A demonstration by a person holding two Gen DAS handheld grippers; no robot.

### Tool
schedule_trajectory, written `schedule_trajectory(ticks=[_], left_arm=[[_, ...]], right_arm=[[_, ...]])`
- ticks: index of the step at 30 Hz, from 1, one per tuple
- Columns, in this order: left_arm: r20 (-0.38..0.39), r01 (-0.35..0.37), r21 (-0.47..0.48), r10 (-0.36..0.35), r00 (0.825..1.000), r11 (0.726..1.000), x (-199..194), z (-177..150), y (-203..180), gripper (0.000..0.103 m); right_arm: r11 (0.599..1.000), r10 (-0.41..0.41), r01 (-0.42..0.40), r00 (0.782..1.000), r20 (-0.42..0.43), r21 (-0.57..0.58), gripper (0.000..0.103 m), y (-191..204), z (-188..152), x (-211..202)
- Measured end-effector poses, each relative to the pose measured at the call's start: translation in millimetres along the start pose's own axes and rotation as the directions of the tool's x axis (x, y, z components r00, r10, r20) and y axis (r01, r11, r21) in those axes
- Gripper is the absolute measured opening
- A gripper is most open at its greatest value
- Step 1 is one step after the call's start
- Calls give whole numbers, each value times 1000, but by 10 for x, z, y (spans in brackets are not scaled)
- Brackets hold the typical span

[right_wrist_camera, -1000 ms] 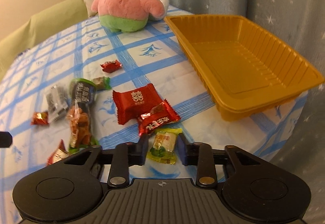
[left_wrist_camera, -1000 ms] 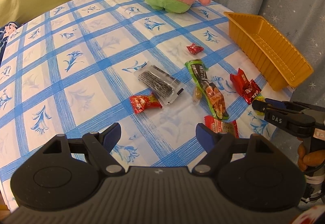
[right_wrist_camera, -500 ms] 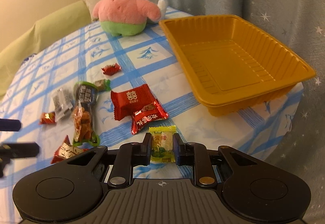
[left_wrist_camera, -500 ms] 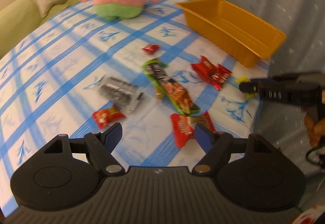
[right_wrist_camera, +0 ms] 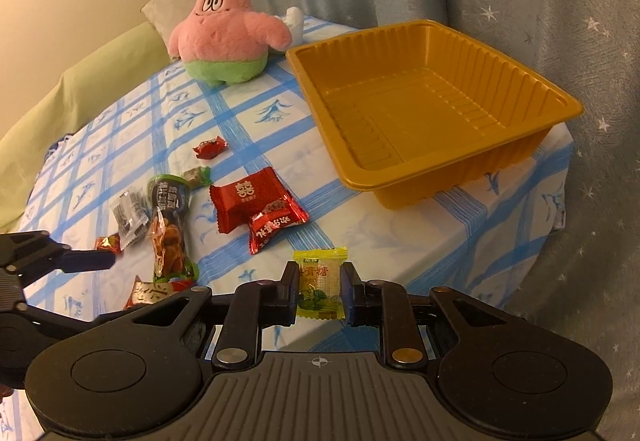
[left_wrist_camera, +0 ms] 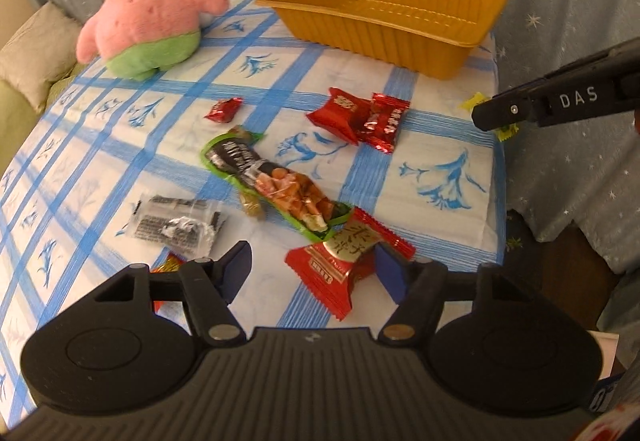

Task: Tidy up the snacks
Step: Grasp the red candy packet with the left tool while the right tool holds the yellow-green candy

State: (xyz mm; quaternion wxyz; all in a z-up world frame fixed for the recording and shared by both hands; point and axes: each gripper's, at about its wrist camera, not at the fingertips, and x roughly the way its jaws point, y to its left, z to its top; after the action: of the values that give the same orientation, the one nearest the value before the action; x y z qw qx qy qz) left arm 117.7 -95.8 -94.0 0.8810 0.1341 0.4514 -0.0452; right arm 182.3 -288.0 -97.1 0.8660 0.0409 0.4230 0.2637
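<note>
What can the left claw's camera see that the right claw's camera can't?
Only the left camera shows the left claw from behind, closing around a red and gold snack packet on the table, and the tray's outer wall.

Only the right camera shows the yellow candy front-on, pinched in the right claw, plus the whole inside of the orange tray, which has nothing in it.

Both show the pink star plush, the two red packets, the long green snack bag, the silver packet and the blue checked tablecloth.

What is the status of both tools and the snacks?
Right tool shut on yellow candy. Left tool closing around red packet, not yet gripping. Orange tray empty, path clear.
</note>
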Motion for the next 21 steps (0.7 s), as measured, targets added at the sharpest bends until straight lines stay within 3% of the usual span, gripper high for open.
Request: schedule_trajectory(ticks=[2, 4, 11, 14, 21], left_arm=[[-6, 9, 8, -9, 1000, 1000, 26, 2, -30, 61], [-16, 22, 4, -22, 1000, 1000, 50, -1, -53, 51], [-68, 47, -40, -49, 996, 998, 72, -63, -98, 35], [-70, 32, -87, -38, 997, 996, 31, -121, -59, 34], [19, 25, 25, -26, 999, 999, -124, -35, -106, 44]], right_arm=[[1000, 0, 0, 1000, -3, 3, 22, -9, -14, -15], [1000, 0, 0, 1000, -6, 2, 22, -16, -31, -22], [1000, 5, -5, 1000, -22, 2, 22, -17, -72, -50], [1000, 10, -10, 1000, -23, 0, 22, -12, -84, -62], [1000, 18, -18, 1000, -25, 1, 22, -3, -81, -73]])
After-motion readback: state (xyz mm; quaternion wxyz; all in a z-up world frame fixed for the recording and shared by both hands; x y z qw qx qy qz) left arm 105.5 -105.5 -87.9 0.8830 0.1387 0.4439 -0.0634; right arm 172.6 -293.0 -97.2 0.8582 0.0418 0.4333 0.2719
